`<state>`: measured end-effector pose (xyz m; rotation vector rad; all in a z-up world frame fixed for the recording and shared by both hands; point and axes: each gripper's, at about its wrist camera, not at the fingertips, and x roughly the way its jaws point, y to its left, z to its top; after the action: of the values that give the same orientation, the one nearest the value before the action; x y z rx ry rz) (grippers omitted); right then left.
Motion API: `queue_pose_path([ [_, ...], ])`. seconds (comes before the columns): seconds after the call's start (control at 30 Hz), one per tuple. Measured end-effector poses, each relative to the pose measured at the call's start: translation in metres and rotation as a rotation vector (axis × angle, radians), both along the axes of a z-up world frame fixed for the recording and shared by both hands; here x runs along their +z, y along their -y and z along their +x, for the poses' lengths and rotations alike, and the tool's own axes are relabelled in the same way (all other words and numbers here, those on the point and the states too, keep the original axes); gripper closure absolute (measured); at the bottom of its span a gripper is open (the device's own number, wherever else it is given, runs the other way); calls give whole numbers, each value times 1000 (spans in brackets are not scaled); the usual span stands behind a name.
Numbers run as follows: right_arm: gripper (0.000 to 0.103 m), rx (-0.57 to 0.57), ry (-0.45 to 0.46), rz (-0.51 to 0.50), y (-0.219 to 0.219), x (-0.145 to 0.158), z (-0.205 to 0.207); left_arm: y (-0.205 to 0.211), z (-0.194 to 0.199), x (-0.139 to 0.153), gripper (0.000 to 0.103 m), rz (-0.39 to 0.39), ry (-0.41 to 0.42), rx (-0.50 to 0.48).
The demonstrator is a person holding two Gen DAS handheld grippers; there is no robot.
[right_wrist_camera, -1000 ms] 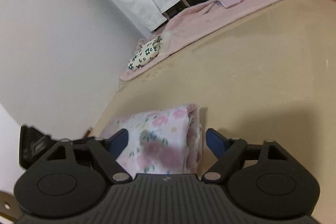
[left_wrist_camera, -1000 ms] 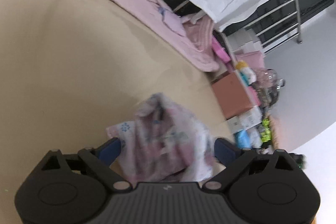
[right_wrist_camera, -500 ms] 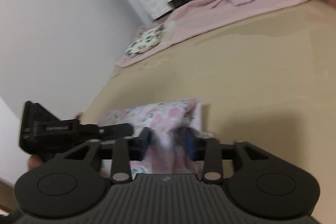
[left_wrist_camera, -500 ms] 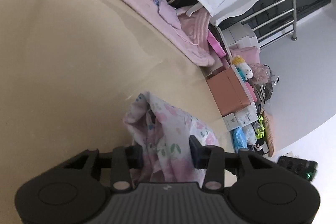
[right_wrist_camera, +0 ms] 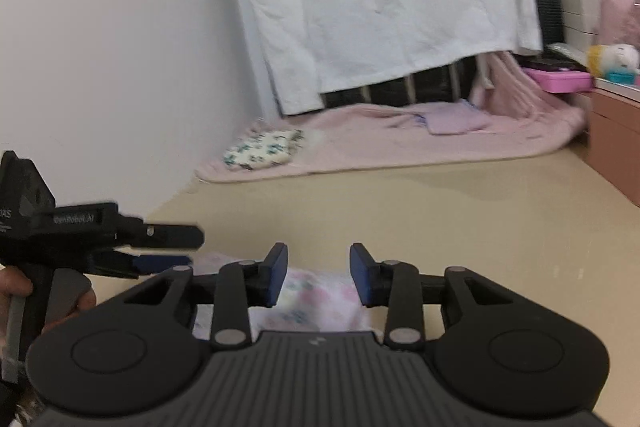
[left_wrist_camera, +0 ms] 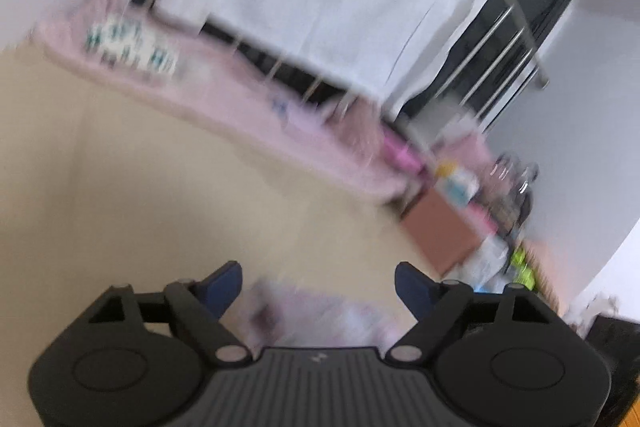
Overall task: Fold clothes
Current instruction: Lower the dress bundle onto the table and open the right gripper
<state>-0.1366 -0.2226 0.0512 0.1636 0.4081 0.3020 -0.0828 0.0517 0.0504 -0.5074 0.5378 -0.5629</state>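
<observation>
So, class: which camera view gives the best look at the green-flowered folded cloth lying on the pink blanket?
The right wrist view: the green-flowered cloth is fairly sharp there, lying on the pink blanket near the wall. The left wrist view shows it only as a motion-blurred smear.

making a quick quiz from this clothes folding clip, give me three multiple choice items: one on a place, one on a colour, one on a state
1. Where does the green-flowered folded cloth lie?
A. on the pink blanket by the wall
B. on the brown box
C. between the right tool's fingers

2. What colour are the right tool's pads?
A. red
B. blue
C. white

3. How does the right tool stand toward the pink floral garment?
A. shut on it
B. open above it
C. out of view

Key: A, it rests on the pink blanket near the white wall; B, both pads show blue; B, a clear gap separates the fingers, with the garment beneath.
</observation>
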Motion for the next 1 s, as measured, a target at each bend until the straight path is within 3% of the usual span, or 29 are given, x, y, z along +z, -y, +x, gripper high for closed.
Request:
queue_pose_path([
  [0.07, 84, 1, -9, -29, -17, -5, 14, 20, -2, 3, 40, 30, 36, -38],
  [0.13, 87, -4, -23, -69, -33, -13, 25, 37, -2, -8, 53, 89, 38, -54],
  [0.17, 89, -12, -30, -96, -40, -18, 29, 42, -2, -17, 70, 122, 34, -52],
  [0.23, 89, -42, -56, -159, -50, -34, 33, 43, 0, -37, 81, 169, 16, -33],
  [0.3, 89, -66, -99, -172, -50, -51, 35, 43, 2, -55, 82, 204, 4, -19],
  [0.37, 90, -68, -93, -152, -48, -59, 32, 35, 6, -60, 82, 152, -16, -33],
  [0.43, 89, -84, -80, -140, -46, -53, 27, 28, 11, -60, 82, 117, -62, -39],
  [0.53, 89, -92, -32, -133, -41, -42, 20, 27, 14, -57, 82, 125, -73, -47],
  [0.6, 89, -72, -98, -174, -38, -53, 31, 28, 16, -55, 82, 125, -80, -54],
  [0.63, 88, -68, -123, -188, -36, -60, 36, 28, 18, -53, 81, 120, -90, -60],
  [0.73, 87, -93, -63, -261, -42, -51, 22, 25, 28, -50, 69, 75, -145, -90],
  [0.83, 87, 17, -3, -219, -50, -36, 1, 15, 40, -51, 65, -9, -227, -107],
  [0.93, 86, 135, -61, -99, -61, -41, 3, 10, 47, -53, 62, -49, -266, -109],
  [1.0, 86, 155, -49, -117, -74, -45, 7, 8, 50, -54, 62, -67, -283, -110],
])
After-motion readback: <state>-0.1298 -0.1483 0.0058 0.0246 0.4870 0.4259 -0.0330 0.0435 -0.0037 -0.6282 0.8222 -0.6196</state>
